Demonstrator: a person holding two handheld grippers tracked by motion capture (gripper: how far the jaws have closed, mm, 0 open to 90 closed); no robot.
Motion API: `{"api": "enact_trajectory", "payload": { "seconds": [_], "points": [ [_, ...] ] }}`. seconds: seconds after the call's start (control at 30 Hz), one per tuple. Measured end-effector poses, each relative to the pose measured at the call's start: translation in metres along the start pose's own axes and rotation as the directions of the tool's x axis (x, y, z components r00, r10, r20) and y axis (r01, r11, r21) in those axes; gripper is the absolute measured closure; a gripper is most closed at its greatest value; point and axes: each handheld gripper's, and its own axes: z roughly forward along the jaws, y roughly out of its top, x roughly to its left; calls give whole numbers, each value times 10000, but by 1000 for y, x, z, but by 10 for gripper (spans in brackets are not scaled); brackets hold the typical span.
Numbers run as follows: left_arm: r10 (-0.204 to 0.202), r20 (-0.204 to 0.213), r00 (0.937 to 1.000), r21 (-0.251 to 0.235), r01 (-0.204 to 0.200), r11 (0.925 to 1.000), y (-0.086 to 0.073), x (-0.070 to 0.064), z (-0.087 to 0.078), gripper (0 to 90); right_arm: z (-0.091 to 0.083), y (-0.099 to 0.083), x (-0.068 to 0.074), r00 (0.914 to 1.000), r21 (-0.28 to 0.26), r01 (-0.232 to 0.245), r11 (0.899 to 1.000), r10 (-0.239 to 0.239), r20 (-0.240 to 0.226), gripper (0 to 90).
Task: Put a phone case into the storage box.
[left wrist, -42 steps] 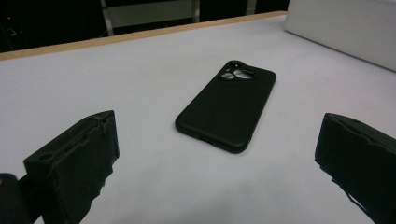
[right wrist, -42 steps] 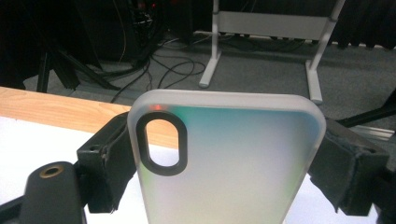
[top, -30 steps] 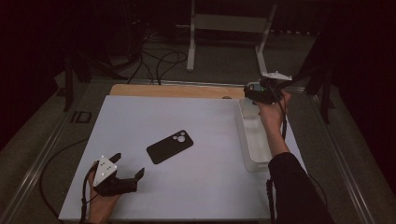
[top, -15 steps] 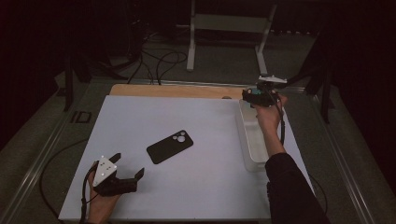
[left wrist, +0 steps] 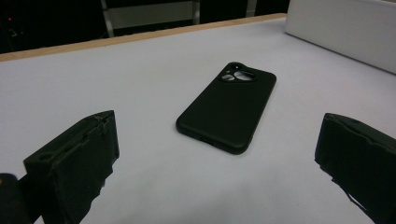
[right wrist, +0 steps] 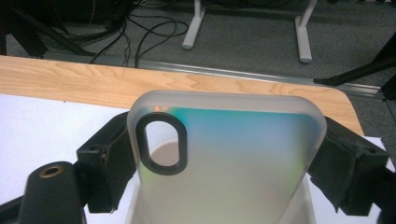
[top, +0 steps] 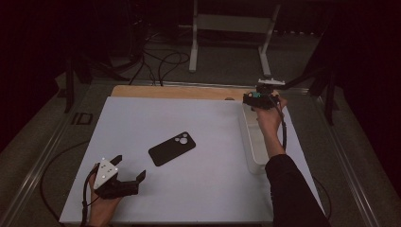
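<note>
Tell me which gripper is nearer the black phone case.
Left. The left gripper sits open just short of the black case; the right gripper is far across the table over the bin, gripping a translucent case.

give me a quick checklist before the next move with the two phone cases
1. Right gripper clamped on the translucent frosted phone case with the oval camera cutout: ok, fingers press both long edges.
2. Frosted case lifted above the white rectangular plastic bin: ok.
3. Left gripper open: ok, fingers wide apart, nothing between them.
4. Matte black phone case with round camera holes lying flat on the white table sheet: ok, ahead of the left gripper, untouched.
5. Black case centred between the left fingers: roughly ok, but it lies at an angle.
6. Contents of the bin: cannot tell.
</note>
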Motion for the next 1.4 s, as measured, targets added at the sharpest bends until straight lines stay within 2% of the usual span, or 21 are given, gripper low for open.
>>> {"api": "enact_trajectory", "payload": {
  "seconds": [0.47,0.77,0.87,0.93,1.1,1.3,1.4],
  "points": [
    [22,22,10000,36,-22,10000,0,0,0,3,11,-5,2,9998,436,32,9990,-41,219,163],
    [31,27,10000,57,-31,10000,0,0,0,3,14,-5,0,9996,327,-73,9994,65,266,160],
    [27,30,10000,49,-28,10000,0,0,0,3,15,-5,0,9994,313,-164,9994,154,309,130],
    [27,27,10000,51,-27,10000,0,0,0,3,15,-5,0,9995,310,-67,9995,57,325,97],
    [31,25,10000,55,-31,10000,0,0,0,3,12,-4,1,9988,236,120,9996,-131,470,89],
    [2,1,10000,24,-2,10000,0,0,0,3,-1,-1,1,9998,21,113,9999,-113,171,89],
    [10,0,10000,25,-10,10000,0,0,0,3,-10,-1,2,9999,-249,51,9997,-55,-151,89]
  ]
}}
